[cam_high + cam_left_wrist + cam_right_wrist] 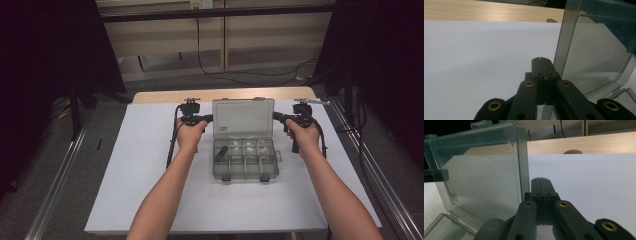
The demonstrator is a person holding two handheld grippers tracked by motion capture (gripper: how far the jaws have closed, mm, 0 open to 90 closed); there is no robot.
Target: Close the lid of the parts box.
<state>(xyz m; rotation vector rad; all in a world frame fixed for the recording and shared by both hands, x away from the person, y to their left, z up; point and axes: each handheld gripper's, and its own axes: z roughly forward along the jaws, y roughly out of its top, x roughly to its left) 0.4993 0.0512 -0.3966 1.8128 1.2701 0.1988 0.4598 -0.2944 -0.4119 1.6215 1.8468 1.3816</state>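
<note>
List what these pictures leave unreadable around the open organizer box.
- Contents of the organizer box compartments: high view, too small and dim; one dark item unidentifiable.
- Label on the lid: right gripper view, blurred behind tinted plastic.
- Whether the shut left gripper and right gripper touch the lid edges: jaws overlap them.

Both forearms rise from the bottom edge of the high view and spread slightly apart toward mid-frame. The left hand-held gripper (206, 118) sits left of centre and the right hand-held gripper (278, 116) right of centre, tips pointing inward toward each other. In each gripper view the two black jaws are pressed together.
</note>
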